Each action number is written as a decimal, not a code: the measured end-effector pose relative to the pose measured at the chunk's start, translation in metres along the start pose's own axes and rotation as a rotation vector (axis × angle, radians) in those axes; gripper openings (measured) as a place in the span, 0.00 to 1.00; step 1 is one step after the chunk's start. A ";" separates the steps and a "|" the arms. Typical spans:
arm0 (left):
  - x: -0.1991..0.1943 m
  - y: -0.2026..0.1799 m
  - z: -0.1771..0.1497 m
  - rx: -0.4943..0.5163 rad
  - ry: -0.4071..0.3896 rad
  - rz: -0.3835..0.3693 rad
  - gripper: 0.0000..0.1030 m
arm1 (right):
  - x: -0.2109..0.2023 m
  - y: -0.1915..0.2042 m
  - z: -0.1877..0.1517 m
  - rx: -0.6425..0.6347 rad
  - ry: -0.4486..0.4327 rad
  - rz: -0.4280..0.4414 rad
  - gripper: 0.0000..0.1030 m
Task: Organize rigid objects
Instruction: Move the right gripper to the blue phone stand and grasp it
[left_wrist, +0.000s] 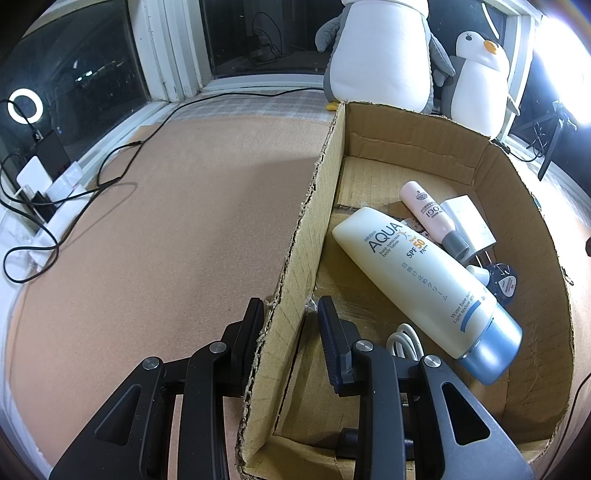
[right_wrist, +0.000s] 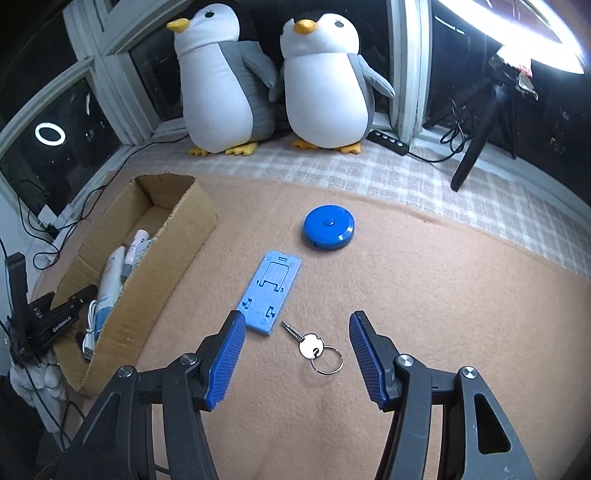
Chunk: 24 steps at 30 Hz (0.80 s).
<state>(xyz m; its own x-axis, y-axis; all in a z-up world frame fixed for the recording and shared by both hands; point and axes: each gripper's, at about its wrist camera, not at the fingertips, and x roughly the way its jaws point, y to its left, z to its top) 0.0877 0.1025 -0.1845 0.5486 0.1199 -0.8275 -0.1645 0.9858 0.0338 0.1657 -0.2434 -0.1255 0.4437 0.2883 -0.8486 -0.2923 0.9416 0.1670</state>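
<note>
Straddling the cardboard box (left_wrist: 295, 295) wall, left jaws sit parted; right jaws spread wide over the key (right_wrist: 308, 343).

Both our grippers out front, low over the work.
Our left gripper (left_wrist: 291, 314) straddles a cardboard wall, one finger on each side with a gap showing; our right gripper (right_wrist: 297, 332) hangs with fingers spread wide, gripping nothing.

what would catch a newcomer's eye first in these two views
Two plush penguins stand at the window behind the mat. On the mat lie a round blue tape measure, a blue phone stand and a key between the open right gripper. The left gripper straddles the cardboard box wall.
</note>
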 end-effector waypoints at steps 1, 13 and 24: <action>0.000 0.000 0.000 0.000 0.000 0.000 0.28 | 0.003 0.001 0.000 0.007 0.002 0.000 0.53; 0.000 0.001 0.001 -0.006 0.001 -0.001 0.28 | 0.054 0.016 0.013 0.125 0.075 -0.003 0.53; 0.001 0.000 0.000 -0.011 -0.001 -0.004 0.28 | 0.081 0.035 0.019 0.096 0.116 -0.126 0.53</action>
<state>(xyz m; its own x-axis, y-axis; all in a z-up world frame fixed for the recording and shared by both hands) 0.0883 0.1028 -0.1848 0.5502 0.1158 -0.8270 -0.1708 0.9850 0.0243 0.2078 -0.1838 -0.1792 0.3696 0.1505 -0.9169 -0.1557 0.9829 0.0986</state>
